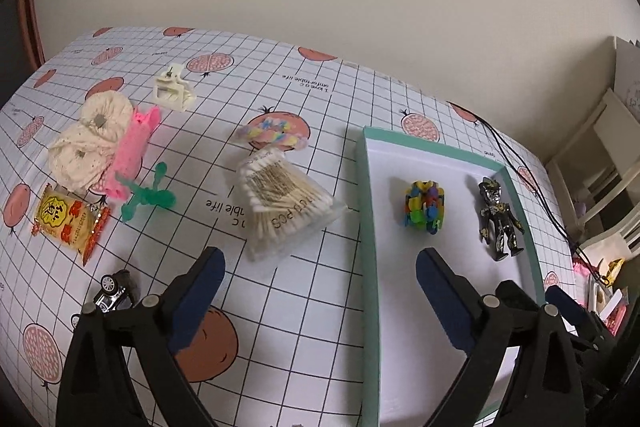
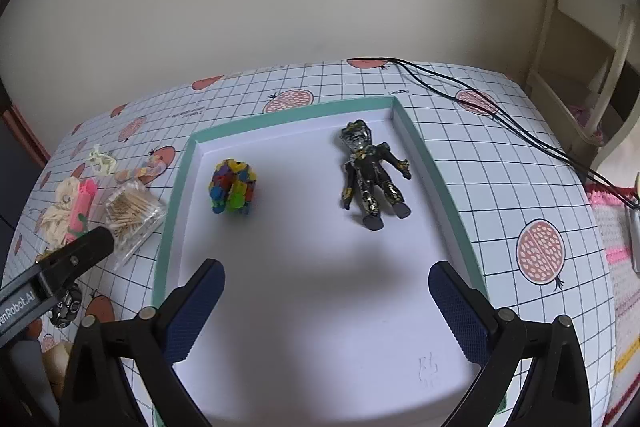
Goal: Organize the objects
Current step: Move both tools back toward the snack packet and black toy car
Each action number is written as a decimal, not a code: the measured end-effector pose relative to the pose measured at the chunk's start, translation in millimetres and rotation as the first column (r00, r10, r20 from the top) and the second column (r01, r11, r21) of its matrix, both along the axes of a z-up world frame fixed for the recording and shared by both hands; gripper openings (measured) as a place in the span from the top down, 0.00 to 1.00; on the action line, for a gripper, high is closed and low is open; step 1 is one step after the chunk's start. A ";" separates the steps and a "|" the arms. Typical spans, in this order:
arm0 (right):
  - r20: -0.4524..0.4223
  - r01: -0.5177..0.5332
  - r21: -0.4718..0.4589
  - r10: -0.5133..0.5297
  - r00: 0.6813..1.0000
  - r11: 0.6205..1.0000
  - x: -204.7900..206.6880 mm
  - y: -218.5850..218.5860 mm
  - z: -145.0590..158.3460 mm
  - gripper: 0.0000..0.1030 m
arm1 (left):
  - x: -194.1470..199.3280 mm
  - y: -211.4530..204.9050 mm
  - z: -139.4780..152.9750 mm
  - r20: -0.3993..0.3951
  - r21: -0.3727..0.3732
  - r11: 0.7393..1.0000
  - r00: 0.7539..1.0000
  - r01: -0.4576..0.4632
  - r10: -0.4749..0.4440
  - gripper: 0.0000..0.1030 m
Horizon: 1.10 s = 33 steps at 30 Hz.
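Both left gripper [image 1: 320, 267] and right gripper [image 2: 326, 279] spread wide and empty, "…enRobot.AI" legible on one arm, figurine [image 2: 370, 173] flat in tray [image 2: 176, 187], head toward wall.

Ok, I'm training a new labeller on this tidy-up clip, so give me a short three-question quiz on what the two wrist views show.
1. True or false: the black-and-gold toy figure lies inside the shallow green-rimmed white tray.
2. Which thing lies on the gridded tablecloth, outside the tray?
A. the multicoloured block cluster
B. the clear packet of cotton swabs
C. the toy figure
3. Fill in: the left gripper and the right gripper are both ____ and hold nothing.

Key: 1 true; 2 B; 3 open.
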State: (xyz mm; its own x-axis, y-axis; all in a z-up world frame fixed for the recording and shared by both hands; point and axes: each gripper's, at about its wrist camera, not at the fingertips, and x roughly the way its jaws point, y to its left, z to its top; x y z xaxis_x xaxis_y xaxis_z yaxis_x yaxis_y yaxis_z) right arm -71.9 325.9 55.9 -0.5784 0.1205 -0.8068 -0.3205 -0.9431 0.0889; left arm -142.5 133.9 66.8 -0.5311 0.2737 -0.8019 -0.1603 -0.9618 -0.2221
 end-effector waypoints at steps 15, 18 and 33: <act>-0.039 0.001 -0.022 -0.002 0.999 1.000 -5.8 -16.9 7.8 0.00 | 1.2 -52.0 21.0 -0.061 -0.001 0.998 0.996 -0.068 0.068 0.06; -0.066 -0.038 -0.021 0.036 0.997 0.999 -10.3 -34.8 13.9 0.00 | -0.8 -74.7 23.0 -0.055 0.022 0.994 0.993 -0.105 0.106 0.06; -0.096 -0.205 -0.084 0.197 0.976 0.975 -32.4 -130.4 15.1 0.00 | -4.5 -187.1 12.0 0.024 0.021 0.949 0.949 -0.316 0.316 0.06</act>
